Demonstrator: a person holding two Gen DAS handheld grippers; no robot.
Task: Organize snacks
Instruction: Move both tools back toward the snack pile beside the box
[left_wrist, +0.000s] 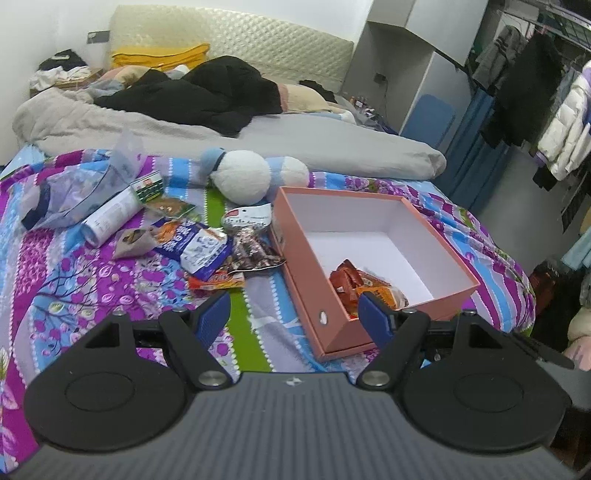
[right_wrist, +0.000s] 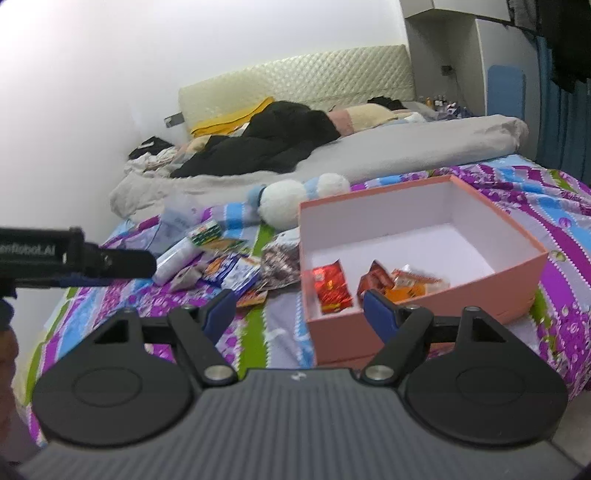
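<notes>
1. The bed (left_wrist: 92, 295) is soft and bumpy, so come down slowly.
2. The box (left_wrist: 306, 280) sits open on the bed, with a few red and orange packs already inside. Keep it still.
3. The snacks (left_wrist: 207, 251) lie in a pile just left of the box. Pick one from the top.
4. The left gripper (left_wrist: 293, 317) and the right gripper (right_wrist: 301, 314) are both wide open and hold nothing. Close gently, so the bag does not pop.
</notes>
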